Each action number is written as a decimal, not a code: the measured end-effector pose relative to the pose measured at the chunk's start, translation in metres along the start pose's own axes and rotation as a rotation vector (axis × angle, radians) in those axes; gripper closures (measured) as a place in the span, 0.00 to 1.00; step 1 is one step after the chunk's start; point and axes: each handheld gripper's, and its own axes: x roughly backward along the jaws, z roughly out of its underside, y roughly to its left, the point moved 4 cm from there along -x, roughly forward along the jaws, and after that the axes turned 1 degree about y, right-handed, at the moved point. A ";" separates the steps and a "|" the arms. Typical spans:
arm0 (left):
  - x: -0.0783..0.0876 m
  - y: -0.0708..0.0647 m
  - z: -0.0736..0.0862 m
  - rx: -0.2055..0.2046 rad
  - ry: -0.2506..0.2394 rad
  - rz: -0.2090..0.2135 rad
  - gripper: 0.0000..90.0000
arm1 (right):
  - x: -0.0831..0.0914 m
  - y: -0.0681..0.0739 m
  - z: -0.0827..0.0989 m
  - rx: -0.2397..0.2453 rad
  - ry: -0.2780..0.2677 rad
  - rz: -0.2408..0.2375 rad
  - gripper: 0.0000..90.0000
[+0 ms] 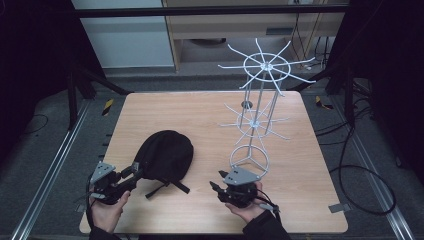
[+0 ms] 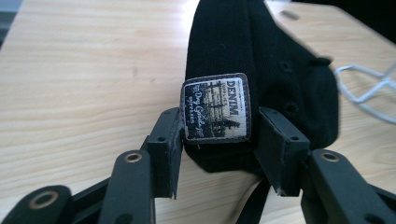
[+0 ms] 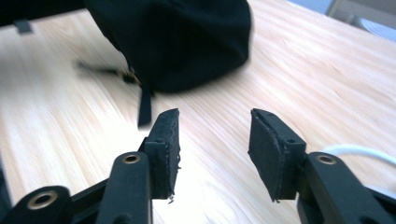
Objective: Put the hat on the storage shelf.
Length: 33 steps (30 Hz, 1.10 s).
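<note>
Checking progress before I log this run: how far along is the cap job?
Done: nothing yet looks hung; the white wire rack carries nothing. In hand: the left gripper has its jaws either side of the black cap at its denim patch, with the cap lying on the table. The right gripper is open, holding nothing. Left: gripping, lifting and hanging the cap.

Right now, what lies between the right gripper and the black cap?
Bare wooden table, apart from the black cap's loose strap trailing toward the open right gripper; the right gripper view shows it best.
</note>
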 end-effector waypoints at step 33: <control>-0.045 -0.021 -0.062 -0.268 0.042 0.014 0.48 | 0.069 -0.102 0.078 -0.192 0.011 0.294 0.42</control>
